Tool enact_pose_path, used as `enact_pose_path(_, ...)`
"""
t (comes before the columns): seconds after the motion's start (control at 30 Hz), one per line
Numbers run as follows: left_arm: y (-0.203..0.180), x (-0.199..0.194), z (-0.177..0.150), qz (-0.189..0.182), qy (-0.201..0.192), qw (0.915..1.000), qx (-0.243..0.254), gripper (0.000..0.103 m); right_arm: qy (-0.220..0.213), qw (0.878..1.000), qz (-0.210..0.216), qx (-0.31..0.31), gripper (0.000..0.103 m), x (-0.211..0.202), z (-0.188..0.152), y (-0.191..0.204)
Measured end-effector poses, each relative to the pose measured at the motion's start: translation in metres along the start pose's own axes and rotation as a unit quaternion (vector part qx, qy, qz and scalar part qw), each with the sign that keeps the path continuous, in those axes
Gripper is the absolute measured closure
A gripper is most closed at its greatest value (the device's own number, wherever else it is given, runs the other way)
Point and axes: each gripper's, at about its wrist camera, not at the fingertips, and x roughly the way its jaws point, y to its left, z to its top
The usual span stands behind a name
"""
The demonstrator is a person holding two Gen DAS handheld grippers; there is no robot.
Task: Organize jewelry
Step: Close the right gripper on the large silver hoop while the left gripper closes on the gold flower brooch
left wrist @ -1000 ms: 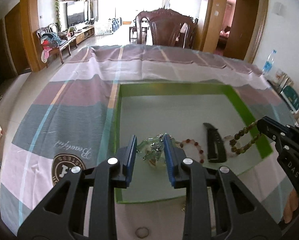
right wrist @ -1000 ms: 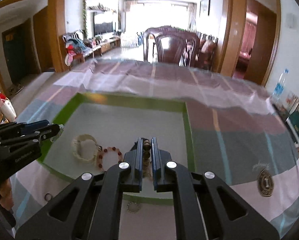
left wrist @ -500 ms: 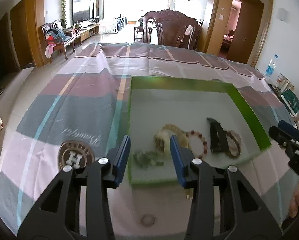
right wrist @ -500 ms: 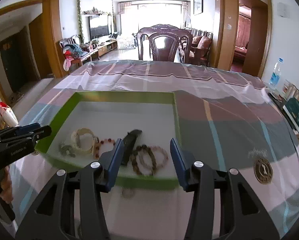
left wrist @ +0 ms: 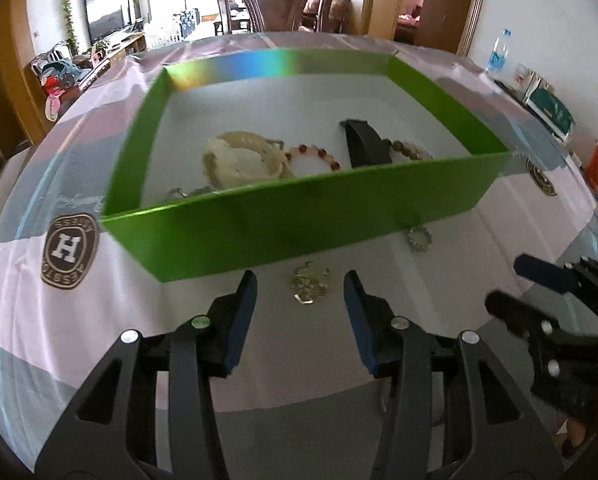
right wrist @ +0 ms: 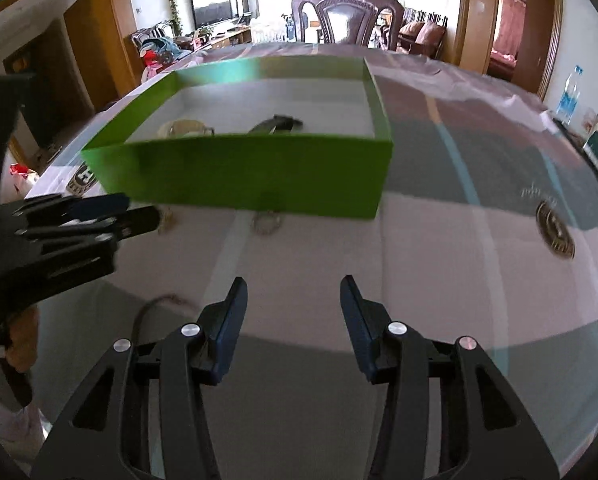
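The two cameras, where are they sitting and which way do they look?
Left wrist view: sits on the left gripper, low over the tablecloth, facing the green cardboard box; its open fingers flank a gold filigree pendant; the right gripper shows at right.
Right wrist view: sits on the right gripper, facing the same box; the left gripper shows at left.
Both share the box and a small silver ring.

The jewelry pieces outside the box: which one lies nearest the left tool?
The gold filigree pendant, just ahead of the open left tool; the silver ring lies farther right.
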Motion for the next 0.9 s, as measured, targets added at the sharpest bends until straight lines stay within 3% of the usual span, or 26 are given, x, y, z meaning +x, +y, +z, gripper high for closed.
enact_pose_path(0.23, -0.005, 0.022, 0.004, 0.027, 0.013, 0.9995, -0.005, 0.056, 0.016, 1.000, 0.004, 0.020, 0.055, 0.008, -0.010, -0.008)
enact_pose_path(0.3, -0.005, 0.023, 0.004, 0.032, 0.012, 0.9994, -0.006, 0.069, 0.019, 1.000, 0.011, 0.023, 0.055, 0.007, -0.013, -0.008)
enact_pose_path(0.33, -0.004, 0.022, 0.003, 0.030, 0.010, 0.9995, -0.006, 0.082, 0.019, 0.999, 0.013, 0.022, 0.055, 0.007, -0.014, -0.007)
enact_pose_path(0.77, 0.012, -0.015, -0.032, 0.002, 0.002, 0.9997, -0.026, 0.082, 0.034, 0.997, 0.065, -0.027, 0.056, 0.006, -0.016, 0.035)
enact_pose_path(0.9, 0.008, -0.026, -0.046, -0.013, 0.002, 0.9997, -0.019, 0.082, 0.033, 0.998, 0.028, -0.049, 0.089, 0.012, -0.018, 0.044)
